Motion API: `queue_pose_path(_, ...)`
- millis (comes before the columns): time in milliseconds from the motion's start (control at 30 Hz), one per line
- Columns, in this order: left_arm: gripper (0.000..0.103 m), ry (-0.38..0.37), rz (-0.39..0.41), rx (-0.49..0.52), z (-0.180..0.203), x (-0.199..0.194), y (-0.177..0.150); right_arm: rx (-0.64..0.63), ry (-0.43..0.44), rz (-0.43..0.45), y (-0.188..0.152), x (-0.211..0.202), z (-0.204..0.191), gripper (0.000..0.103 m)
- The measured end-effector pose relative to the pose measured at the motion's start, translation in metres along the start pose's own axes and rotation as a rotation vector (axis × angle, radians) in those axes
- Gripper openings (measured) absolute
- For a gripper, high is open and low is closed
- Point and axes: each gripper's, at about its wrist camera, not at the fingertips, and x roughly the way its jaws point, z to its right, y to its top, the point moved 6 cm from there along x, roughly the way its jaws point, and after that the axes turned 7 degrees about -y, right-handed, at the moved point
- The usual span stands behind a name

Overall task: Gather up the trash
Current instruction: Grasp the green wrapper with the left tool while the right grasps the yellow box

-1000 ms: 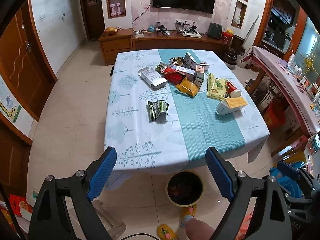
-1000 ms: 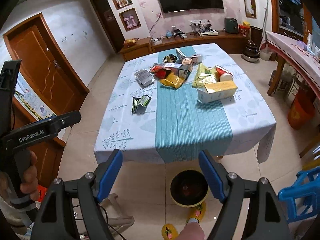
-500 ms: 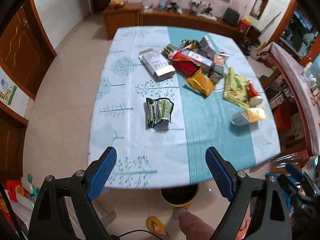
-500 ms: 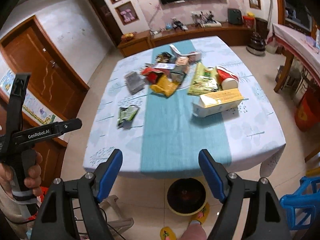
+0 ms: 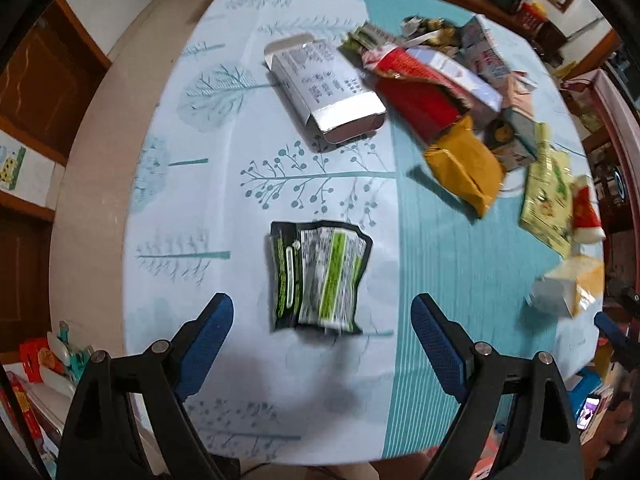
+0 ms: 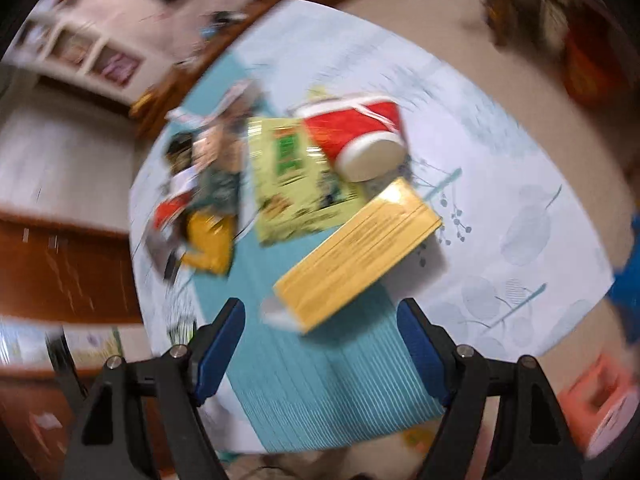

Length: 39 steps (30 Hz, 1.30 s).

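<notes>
Trash lies on a table with a white and teal cloth (image 5: 224, 200). A black and green wrapper (image 5: 318, 274) lies flat just ahead of my left gripper (image 5: 322, 320), which is open and empty above the table. My right gripper (image 6: 320, 322) is open and empty, hovering close before a yellow box (image 6: 358, 254); this view is blurred. Behind the box lie a red and white cup (image 6: 356, 138) on its side and a yellow-green packet (image 6: 294, 178). A silver carton (image 5: 326, 92) lies farther back in the left wrist view.
A pile of wrappers and boxes sits at the back right in the left wrist view, with a red box (image 5: 416, 96) and a yellow pouch (image 5: 464, 166). The yellow box (image 5: 570, 286) shows at the right edge. Wooden doors (image 5: 36, 92) stand to the left.
Both grippers have moved forward and down over the table. The left now hovers near the green wrapper, the right near the yellow box. The bin under the table edge is out of sight.
</notes>
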Motion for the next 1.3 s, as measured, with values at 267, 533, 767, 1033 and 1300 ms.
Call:
queue_pose_path(267, 0.089, 0.035, -0.059, -0.035, -0.008, 0.037, 0.015, 0.032, -0.072, -0.091, 0.02, 0.049, 0.002, 0.079)
queue_pose_path(533, 0.071, 0.024, -0.113, -0.062, -0.015, 0.055, 0.013, -0.038, -0.05, -0.146, 0.006, 0.063, 0.001, 0.064)
queue_pose_path(767, 0.011, 0.008, -0.102, -0.034, -0.004, 0.057, 0.004, -0.102, -0.02, -0.168, -0.008, 0.065, -0.002, 0.051)
queue_pose_path(1033, 0.01, -0.029, -0.072, -0.018, 0.004, 0.04, -0.029, -0.169, 0.062, -0.121, -0.034, 0.046, -0.01, 0.048)
queue_pose_path(1300, 0.01, -0.128, -0.016, 0.051, 0.018, -0.02, -0.091, -0.257, 0.163, -0.006, -0.068, -0.009, -0.028, 0.046)
